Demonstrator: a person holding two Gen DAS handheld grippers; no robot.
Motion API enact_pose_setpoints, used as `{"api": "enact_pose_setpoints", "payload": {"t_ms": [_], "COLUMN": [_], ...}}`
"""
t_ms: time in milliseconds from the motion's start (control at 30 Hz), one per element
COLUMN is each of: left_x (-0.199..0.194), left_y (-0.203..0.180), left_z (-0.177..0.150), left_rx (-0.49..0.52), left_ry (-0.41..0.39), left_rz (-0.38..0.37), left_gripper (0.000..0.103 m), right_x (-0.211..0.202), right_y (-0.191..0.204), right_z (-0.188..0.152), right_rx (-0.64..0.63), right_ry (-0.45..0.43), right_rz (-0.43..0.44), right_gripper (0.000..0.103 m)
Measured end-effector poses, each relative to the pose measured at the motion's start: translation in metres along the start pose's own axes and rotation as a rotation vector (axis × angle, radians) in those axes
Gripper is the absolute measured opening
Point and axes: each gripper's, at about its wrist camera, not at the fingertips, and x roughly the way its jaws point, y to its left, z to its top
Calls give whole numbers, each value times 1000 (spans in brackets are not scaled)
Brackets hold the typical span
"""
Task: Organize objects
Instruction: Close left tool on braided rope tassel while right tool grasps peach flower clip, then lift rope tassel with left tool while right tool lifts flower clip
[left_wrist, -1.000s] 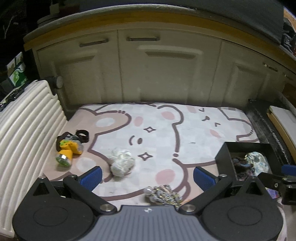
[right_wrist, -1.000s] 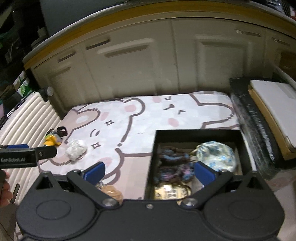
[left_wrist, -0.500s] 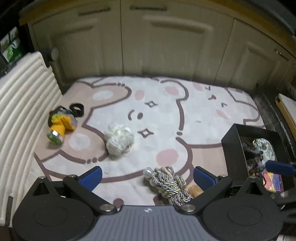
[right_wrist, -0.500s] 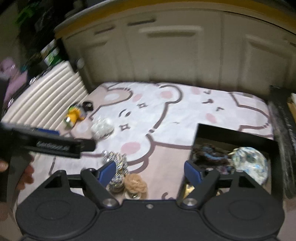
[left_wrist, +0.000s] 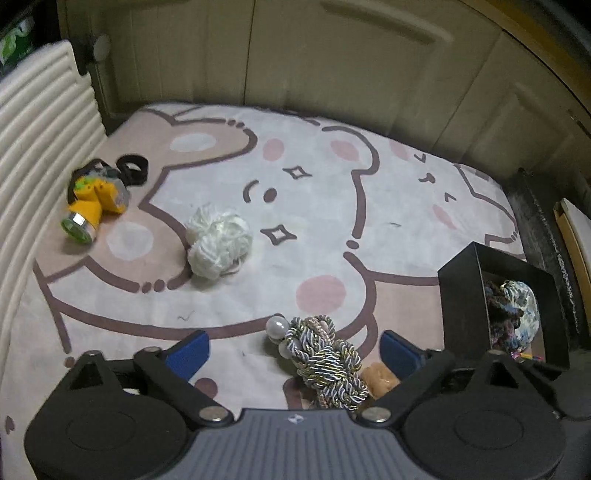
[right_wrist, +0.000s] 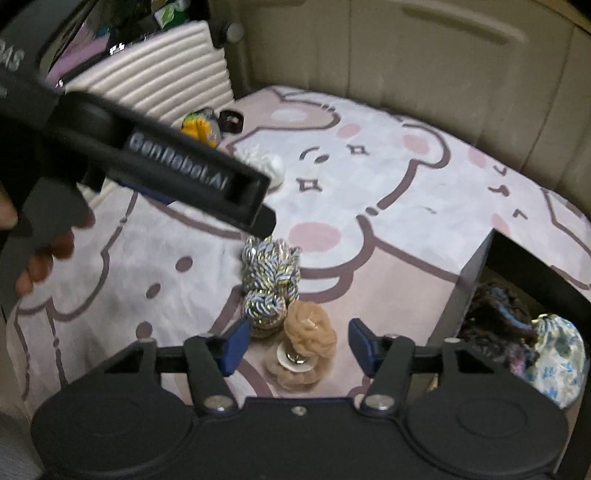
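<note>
Near the mat's (left_wrist: 369, 206) front edge, the right gripper (right_wrist: 295, 341), jaws closing but not yet touching, straddles a tan hair tie (right_wrist: 308, 332) bound for the black box (right_wrist: 476, 280); the left gripper (left_wrist: 293, 349), jaws wide, frames a braided rope bundle (left_wrist: 325, 362).

Bear-print mat (left_wrist: 317, 206) bearing headlamp (left_wrist: 94, 205), white yarn (left_wrist: 218, 240), braided cord (left_wrist: 325, 363), black box (left_wrist: 461, 306), perhaps a tan scrunchie (right_wrist: 310, 328).

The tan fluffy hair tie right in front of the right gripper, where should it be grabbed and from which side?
Grip the tan hair tie across its puffy top, coming straight down from above. It stands between the right gripper's closing blue pads, not yet touched. The twisted rope bundle crowds its left side, so keep the left pad tight against the puff.
</note>
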Motion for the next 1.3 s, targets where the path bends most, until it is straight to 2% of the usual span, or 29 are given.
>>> {"api": "enact_pose_setpoints", "payload": {"t_ms": [300,400,500,667,800,833,867,967,1100,1233,1300], "left_x": [32,40,48,60,65,65,64,62,56,47,45], "left_y": [-2,-6,-9,-14,-11,-11,-12,-14,-14,-17,-13], "left_z": [-3,-4,-5,-8,-9,-9,-8,-7,-8,-10,-10], "left_rx": [-49,-44,-40,-10,-10,-3,16,59,144,289,296], "left_ry": [102,125,145,185,201,199,196,198,194,187,189], "left_rz": [-57,-58,-64,-39,-32,-35,-42,-44,-7,48,42], "left_gripper": [82,82,78,60,61,58,54,50,50,50,50], "right_x": [19,23,26,27,27,26,26,27,28,32,34], "right_y": [-3,-5,-5,-7,-7,-8,-8,-8,-8,-7,-6], "right_z": [-2,-3,-4,-6,-7,-8,-8,-8,-7,-6,-5], "right_rx": [7,14,13,19,18,16,15,18,26,30,30], "right_ry": [69,85,93,93,88,87,87,90,90,96,99], "right_rz": [16,14,15,23,23,23,24,22,23,20,19], "right_gripper": [49,40,40,40,40,40,40,40,40,40,40]}}
